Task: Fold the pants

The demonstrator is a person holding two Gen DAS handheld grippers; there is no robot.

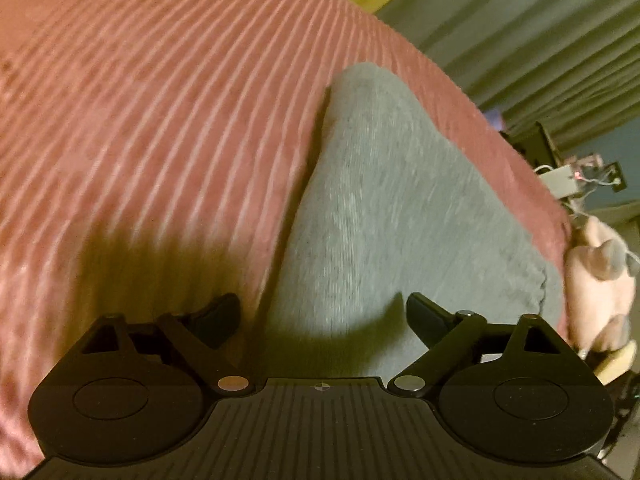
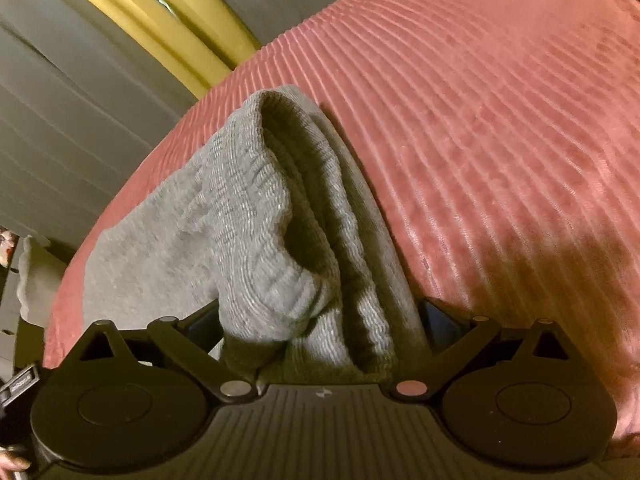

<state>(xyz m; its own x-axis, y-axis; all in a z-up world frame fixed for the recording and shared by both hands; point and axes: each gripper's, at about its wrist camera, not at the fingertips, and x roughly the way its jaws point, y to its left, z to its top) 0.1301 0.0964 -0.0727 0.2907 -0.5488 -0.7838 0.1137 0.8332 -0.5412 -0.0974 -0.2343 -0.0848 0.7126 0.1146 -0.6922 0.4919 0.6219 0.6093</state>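
Note:
Grey knit pants (image 1: 384, 200) lie on a pink ribbed bedspread (image 1: 160, 120). In the left wrist view my left gripper (image 1: 324, 318) is open and empty, just above the near end of the pants, its fingers apart. In the right wrist view the pants (image 2: 248, 220) are bunched into thick folds, with the ribbed waistband between the fingers of my right gripper (image 2: 320, 320). The right jaws stand wide with the fabric filling the gap; I cannot tell whether they press on it.
The bedspread (image 2: 500, 120) covers the bed to its edge. Grey curtains (image 1: 540, 40) and a yellow curtain (image 2: 160, 20) hang behind. A plush toy (image 1: 600, 260) and cluttered items (image 1: 568, 176) sit beyond the bed's right edge.

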